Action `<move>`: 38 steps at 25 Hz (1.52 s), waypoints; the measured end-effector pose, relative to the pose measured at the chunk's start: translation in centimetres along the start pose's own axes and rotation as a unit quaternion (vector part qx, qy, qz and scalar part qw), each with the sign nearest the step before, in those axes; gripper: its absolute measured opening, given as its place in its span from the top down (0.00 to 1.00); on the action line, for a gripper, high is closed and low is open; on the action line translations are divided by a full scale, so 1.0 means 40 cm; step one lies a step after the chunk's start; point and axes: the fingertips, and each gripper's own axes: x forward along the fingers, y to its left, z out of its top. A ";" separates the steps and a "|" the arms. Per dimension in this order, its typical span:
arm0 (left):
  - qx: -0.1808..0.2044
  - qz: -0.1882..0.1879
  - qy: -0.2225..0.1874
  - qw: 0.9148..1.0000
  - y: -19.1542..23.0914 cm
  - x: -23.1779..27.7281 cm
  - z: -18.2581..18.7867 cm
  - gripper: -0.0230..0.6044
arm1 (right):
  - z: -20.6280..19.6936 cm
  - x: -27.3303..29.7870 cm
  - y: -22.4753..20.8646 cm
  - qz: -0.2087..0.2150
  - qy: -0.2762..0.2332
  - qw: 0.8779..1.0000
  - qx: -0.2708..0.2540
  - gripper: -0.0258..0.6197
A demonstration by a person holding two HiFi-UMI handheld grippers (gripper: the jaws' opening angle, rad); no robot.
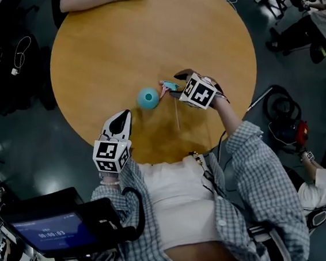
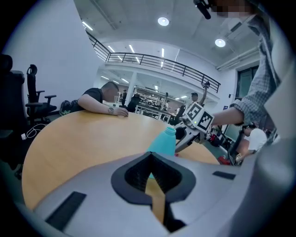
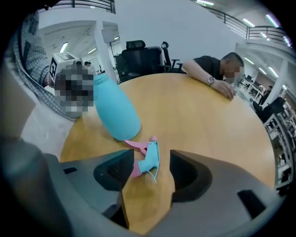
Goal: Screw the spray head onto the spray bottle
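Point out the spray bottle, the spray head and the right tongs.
spray bottle (image 3: pixel 115 111), right gripper view, on its teal side wall.
spray head (image 3: pixel 149 160), right gripper view, on its teal body.
right tongs (image 3: pixel 150 170), right gripper view, midway between the open tips.

Checked blue-and-white long-sleeved shirt (image 1: pixel 260 169) over white top (image 1: pixel 181 196). Grey left gripper (image 1: pixel 125 115) and right gripper (image 1: pixel 173 86) carry black-and-white marker cubes (image 1: pixel 112 155).

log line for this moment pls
right gripper: open, jaws either side of spray head on table | left gripper: shut, empty | spray bottle: upright, no head on
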 end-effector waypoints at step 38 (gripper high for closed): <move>0.226 -0.076 0.047 0.970 -0.060 0.195 -0.038 0.36 | -0.002 0.003 -0.005 -0.016 0.013 0.998 0.061 0.74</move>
